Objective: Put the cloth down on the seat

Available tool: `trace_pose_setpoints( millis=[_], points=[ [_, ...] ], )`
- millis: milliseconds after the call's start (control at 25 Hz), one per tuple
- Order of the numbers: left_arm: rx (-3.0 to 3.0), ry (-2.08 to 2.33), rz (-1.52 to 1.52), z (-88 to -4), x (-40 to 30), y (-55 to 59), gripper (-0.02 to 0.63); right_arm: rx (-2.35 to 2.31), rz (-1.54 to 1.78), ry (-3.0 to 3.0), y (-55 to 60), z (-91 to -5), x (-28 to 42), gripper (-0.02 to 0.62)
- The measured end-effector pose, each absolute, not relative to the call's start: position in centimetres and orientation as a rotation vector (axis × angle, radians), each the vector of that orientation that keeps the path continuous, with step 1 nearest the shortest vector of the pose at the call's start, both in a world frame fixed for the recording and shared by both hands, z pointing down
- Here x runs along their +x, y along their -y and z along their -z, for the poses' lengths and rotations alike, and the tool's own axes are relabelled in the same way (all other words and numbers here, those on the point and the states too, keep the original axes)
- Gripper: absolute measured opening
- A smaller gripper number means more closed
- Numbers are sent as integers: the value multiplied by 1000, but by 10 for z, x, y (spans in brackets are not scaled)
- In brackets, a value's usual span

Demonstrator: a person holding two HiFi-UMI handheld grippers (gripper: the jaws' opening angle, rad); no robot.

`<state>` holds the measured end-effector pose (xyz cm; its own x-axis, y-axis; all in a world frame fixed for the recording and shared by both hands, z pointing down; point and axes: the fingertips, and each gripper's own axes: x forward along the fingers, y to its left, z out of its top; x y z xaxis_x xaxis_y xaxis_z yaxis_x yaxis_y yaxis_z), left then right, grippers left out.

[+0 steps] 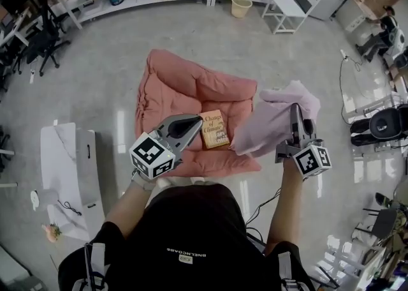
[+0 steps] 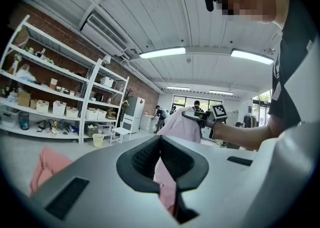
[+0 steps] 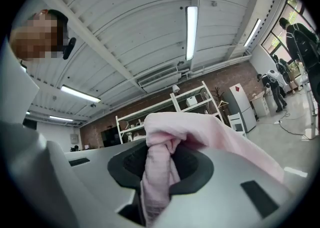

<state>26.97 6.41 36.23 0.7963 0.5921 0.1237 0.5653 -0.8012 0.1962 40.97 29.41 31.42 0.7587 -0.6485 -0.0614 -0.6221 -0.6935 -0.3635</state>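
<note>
**Q:** What had the right claw [image 1: 296, 117] got?

**A:** I had it pinched on a bunched fold of the cloth [image 1: 271, 120]. The rest draped off to its left, hanging above the seat [image 1: 172, 82]. The left claw [image 1: 189, 124] was pressed together, and I judged it empty.

**Q:** How best to set it down?

**A:** I reckoned I should carry it left and lower it onto bare cushion, clear of the book [image 1: 214, 129] lying between the claws. I'd let go only once the cloth rested.

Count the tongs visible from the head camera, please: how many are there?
2. The left tongs are over the pink cushion, beside the book; the right tongs are further right, gripping the pale pink cloth. None seems hidden.
</note>
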Motion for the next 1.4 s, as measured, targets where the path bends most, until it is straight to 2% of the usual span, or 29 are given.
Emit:
trace_pose_setpoints(
  millis=[360, 720, 1400],
  points=[
    [2841, -726, -355, -406, 254, -55, 14, -2561, 319, -1072, -276, -395, 421, 118],
    [2858, -482, -426, -430, 224, -23, 14, -2532, 530, -1310, -205, -462, 417, 118],
    [2845, 131, -393, -434, 121, 64, 14, -2292, 760, -1889, -23, -516, 358, 118]
  ],
)
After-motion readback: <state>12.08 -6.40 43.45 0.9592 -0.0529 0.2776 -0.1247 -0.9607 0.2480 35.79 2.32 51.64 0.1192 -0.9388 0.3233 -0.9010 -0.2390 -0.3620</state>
